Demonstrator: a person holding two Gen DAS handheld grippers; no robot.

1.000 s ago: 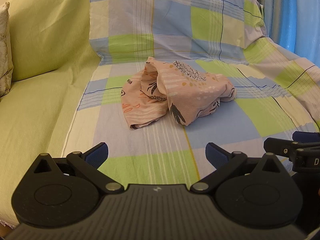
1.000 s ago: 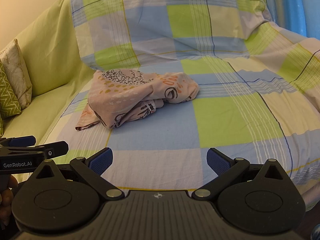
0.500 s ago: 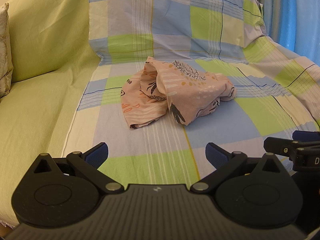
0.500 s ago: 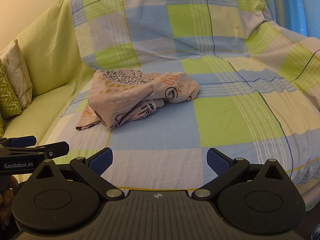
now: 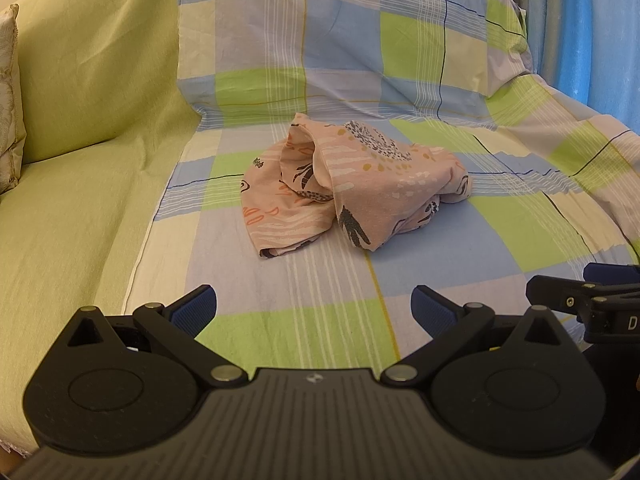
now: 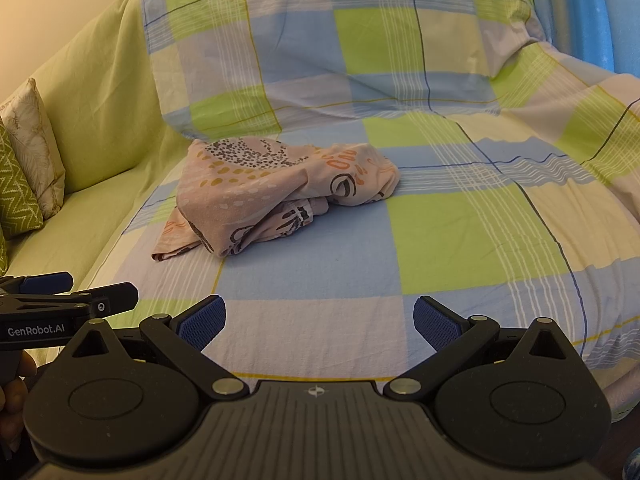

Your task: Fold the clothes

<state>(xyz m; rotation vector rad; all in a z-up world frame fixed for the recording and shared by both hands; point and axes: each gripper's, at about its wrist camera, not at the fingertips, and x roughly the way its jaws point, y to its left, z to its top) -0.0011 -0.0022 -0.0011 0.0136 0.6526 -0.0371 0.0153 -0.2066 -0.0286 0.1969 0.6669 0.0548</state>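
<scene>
- Two claws are ours here, the left claw (image 5: 314,306) and the right claw (image 6: 319,318), both spread wide with nothing between the blue pads, both hovering low over the near edge of the sofa.
- Little has changed in the last second: the views match the earlier ones almost exactly, so we judge the claws have held station, not closed in.
- The pink patterned garment (image 5: 352,196) lies crumpled in a loose heap on the checked sheet (image 5: 420,264) that covers the seat, well ahead of both claws and touched by neither.
- For the task that means the cloth is not folded as it lies; it is bunched, with one flap trailing toward the green cover (image 5: 80,208).
- Writing: the side of the left claw reads "GenRobot.AI" in the right view (image 6: 36,330); in the left view only a "D" shows on the right claw's body (image 5: 632,323).
</scene>
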